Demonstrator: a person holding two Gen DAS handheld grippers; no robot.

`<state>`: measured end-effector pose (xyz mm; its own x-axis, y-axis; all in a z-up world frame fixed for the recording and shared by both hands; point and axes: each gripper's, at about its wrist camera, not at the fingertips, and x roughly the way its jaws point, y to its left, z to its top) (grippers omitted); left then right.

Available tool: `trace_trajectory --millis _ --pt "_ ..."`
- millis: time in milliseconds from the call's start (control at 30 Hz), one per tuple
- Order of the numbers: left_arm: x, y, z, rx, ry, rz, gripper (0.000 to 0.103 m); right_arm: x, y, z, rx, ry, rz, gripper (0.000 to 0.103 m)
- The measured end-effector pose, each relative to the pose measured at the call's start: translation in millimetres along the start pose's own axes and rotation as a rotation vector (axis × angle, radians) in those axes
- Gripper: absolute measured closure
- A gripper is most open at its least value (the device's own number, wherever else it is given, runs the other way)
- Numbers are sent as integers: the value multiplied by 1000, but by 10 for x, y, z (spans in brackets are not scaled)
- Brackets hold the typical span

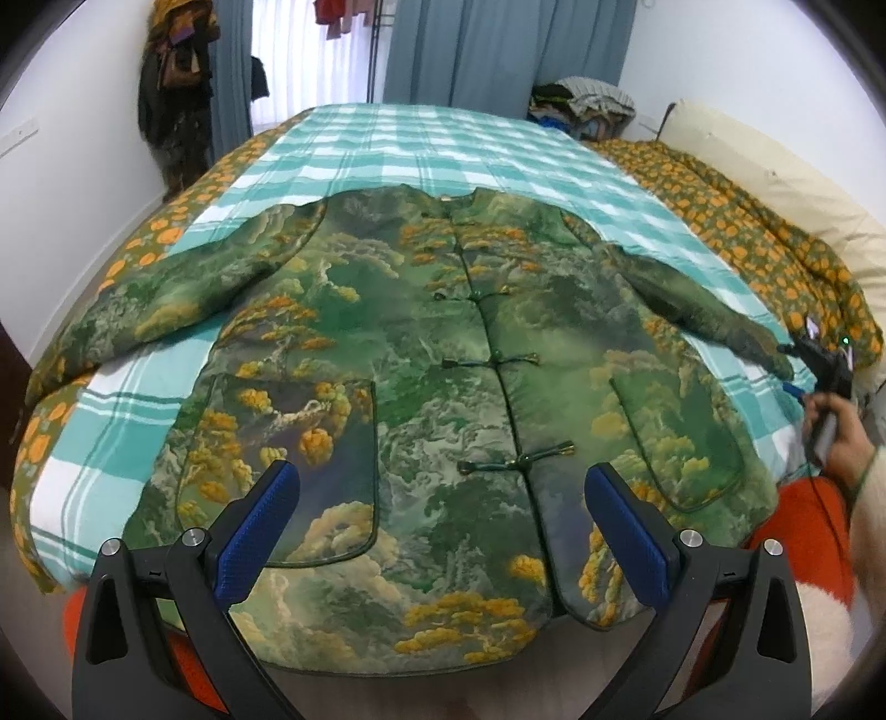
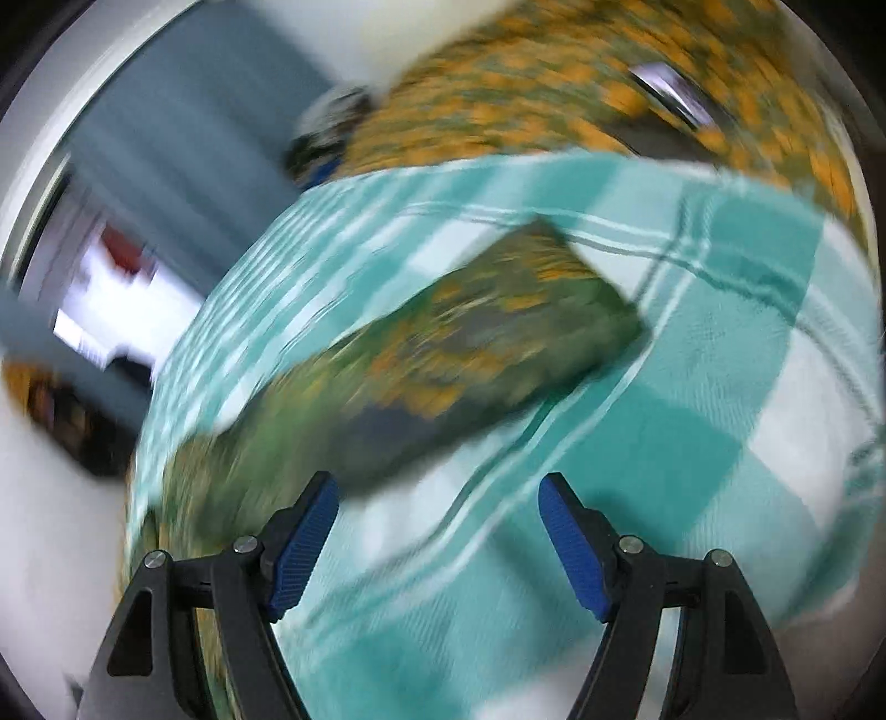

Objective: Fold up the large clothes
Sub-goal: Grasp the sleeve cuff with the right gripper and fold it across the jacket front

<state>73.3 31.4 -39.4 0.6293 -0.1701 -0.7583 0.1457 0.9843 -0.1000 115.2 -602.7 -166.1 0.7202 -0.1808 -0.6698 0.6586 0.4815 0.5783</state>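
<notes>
A large green jacket (image 1: 432, 354) with orange tree print and knot buttons lies flat, front up, on the teal checked bed cover (image 1: 421, 149), sleeves spread out to both sides. My left gripper (image 1: 440, 493) is open and empty, held above the jacket's hem. My right gripper (image 2: 437, 504) is open and empty just short of the right sleeve end (image 2: 498, 332); that view is motion-blurred. In the left wrist view the right gripper (image 1: 797, 365) shows at the sleeve's cuff, held by a hand.
An orange-flowered quilt (image 1: 775, 243) is bunched along the bed's right side, next to a cream headboard (image 1: 786, 166). Clothes are piled at the far corner (image 1: 587, 105). Coats hang at the left wall (image 1: 177, 94). Blue curtains (image 1: 498, 50) hang behind.
</notes>
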Motion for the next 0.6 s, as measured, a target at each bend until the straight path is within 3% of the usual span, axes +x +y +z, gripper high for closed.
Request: trace_trajectory --millis 200,267,300,400,600 --pt "96 -9 32 -5 27 20 1 374 -208 217 173 -61 3 27" --pt "126 -12 25 -7 38 22 1 375 -216 214 192 -79 8 57" --pt "140 -18 15 -7 45 23 1 366 -218 203 189 -83 -7 84" --pt "152 -29 -3 -4 53 21 1 179 -94 94 117 -149 -15 91" --pt "147 -40 7 -5 48 16 1 -424 488 -160 -188 -258 33 92"
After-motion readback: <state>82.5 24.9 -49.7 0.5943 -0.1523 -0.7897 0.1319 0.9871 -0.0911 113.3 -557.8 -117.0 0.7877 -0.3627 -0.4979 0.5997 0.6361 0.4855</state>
